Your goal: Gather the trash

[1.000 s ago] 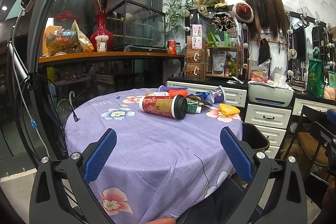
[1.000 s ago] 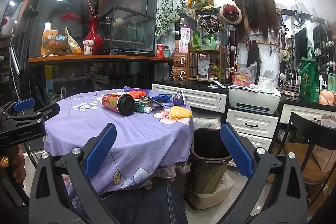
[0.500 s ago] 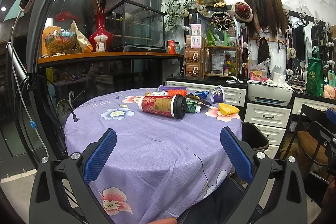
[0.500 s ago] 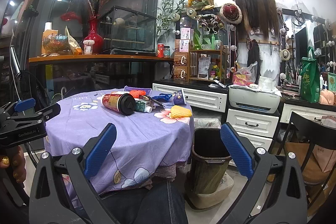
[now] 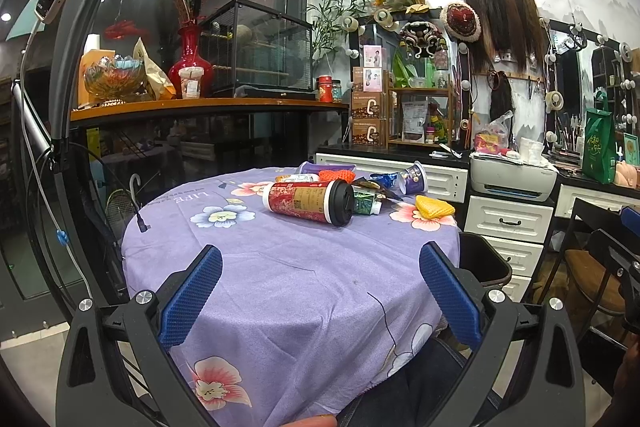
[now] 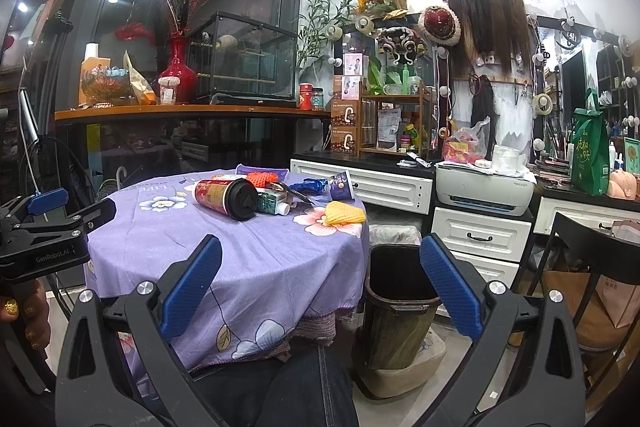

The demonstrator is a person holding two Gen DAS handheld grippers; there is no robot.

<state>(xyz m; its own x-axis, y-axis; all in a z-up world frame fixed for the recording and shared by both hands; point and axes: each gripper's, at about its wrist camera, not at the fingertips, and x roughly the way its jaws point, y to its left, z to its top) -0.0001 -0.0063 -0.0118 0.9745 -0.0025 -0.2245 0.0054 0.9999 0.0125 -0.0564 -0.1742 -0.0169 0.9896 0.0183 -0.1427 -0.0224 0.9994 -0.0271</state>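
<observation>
**A:** Trash first — where does it sit in the left wrist view?

**B:** It lies in a cluster at the far side of the round table (image 5: 280,287), on the purple flowered cloth. A red cup with a black lid (image 5: 310,202) lies on its side at the front of the pile. Just behind it are a green carton (image 5: 366,205), an orange net (image 5: 338,174), a blue wrapper (image 5: 382,179) and a purple cup (image 5: 412,179) tipped over. A yellow foam net (image 5: 434,207) lies a little apart, to the right, near the table's edge.

**A:** And the left gripper (image 5: 320,287)?

**B:** Its blue-padded jaws stand wide apart over the near part of the cloth, gripping nothing, well short of the pile. The rim of a dark bin (image 5: 486,259) shows beyond the table's right edge.

**A:** Now the right wrist view.

**B:** The same pile sits farther left: red cup (image 6: 226,198), green carton (image 6: 272,205), orange net (image 6: 262,179), blue wrapper (image 6: 314,183), purple cup (image 6: 341,186), yellow foam net (image 6: 344,213). The bin (image 6: 400,311) stands on the floor just beside the table (image 6: 256,267), to its right, its mouth uncovered.

**A:** The right gripper (image 6: 320,287)?

**B:** Also spread wide with nothing between the pads, framing the table's edge and the bin. The left gripper (image 6: 52,227) shows at the left border, seen from the side.
</observation>
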